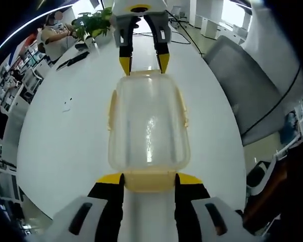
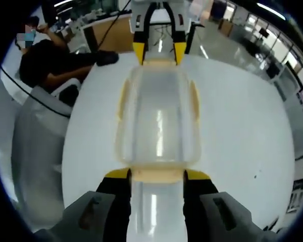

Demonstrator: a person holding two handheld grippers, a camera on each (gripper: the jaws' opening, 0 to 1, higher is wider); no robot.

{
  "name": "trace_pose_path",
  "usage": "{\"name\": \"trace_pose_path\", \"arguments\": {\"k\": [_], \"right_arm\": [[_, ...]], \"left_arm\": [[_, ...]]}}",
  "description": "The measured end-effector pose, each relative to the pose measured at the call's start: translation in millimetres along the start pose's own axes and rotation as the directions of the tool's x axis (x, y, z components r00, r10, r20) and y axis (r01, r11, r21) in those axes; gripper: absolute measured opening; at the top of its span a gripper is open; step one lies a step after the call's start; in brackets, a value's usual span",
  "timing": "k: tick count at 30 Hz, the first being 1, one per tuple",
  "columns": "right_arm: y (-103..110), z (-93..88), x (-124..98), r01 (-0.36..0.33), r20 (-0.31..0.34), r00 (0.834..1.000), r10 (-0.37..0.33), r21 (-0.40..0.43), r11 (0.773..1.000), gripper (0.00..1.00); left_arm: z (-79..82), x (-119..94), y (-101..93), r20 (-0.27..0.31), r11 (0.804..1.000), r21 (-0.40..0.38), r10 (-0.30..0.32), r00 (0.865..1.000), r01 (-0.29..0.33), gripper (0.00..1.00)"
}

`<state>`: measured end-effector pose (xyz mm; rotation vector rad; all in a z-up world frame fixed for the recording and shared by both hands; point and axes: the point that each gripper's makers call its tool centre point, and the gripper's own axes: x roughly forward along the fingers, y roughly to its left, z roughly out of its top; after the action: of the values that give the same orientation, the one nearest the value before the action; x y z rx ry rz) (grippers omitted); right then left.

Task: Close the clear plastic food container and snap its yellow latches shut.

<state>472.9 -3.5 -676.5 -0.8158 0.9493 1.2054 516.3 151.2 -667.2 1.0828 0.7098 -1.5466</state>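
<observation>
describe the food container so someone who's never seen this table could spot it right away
On the big white round table, look between the two yellow-tipped claws facing each other, the left claw and the right claw. The clear rectangular plastic food container lies there with its lid on. Its pale yellow latches on all sides set it apart.

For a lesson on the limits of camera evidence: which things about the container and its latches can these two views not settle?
- Left gripper view: near end latch sits between the left gripper tips; whether snapped is unclear.
- Right gripper view: right gripper likewise at its end latch.
- Side latches blurred; state unclear.
- Container contents: glare and haze hide them.
</observation>
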Motion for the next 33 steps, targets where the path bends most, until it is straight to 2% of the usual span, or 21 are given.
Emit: {"name": "trace_pose_path", "arguments": {"k": [7, 16, 25, 33], "right_arm": [[-3.2, -36.1, -20.8, 0.005, -0.041, 0.999, -0.005, -0.002, 1.000, 0.37], [-6.5, -81.9, -40.3, 0.011, -0.062, 0.998, -0.010, 0.012, 1.000, 0.37], [-7.1, -125.3, -50.6, 0.006, -0.065, 0.998, -0.004, 0.038, 0.999, 0.37], [-6.3, -157.2, -50.4, -0.003, -0.071, 0.997, 0.007, 0.053, 0.999, 0.37]], "left_arm": [[44.0, 13.3, -1.5, 0.008, 1.000, 0.013, -0.003, 1.000, 0.003, 0.34], [87.2, 37.8, 4.1, 0.017, 1.000, 0.025, 0.001, 1.000, -0.002, 0.34], [123.9, 61.3, 8.6, 0.026, 0.999, 0.041, -0.008, 1.000, 0.007, 0.34], [145.4, 81.3, 9.7, 0.038, 0.999, 0.043, -0.015, 0.999, 0.014, 0.34]]}}
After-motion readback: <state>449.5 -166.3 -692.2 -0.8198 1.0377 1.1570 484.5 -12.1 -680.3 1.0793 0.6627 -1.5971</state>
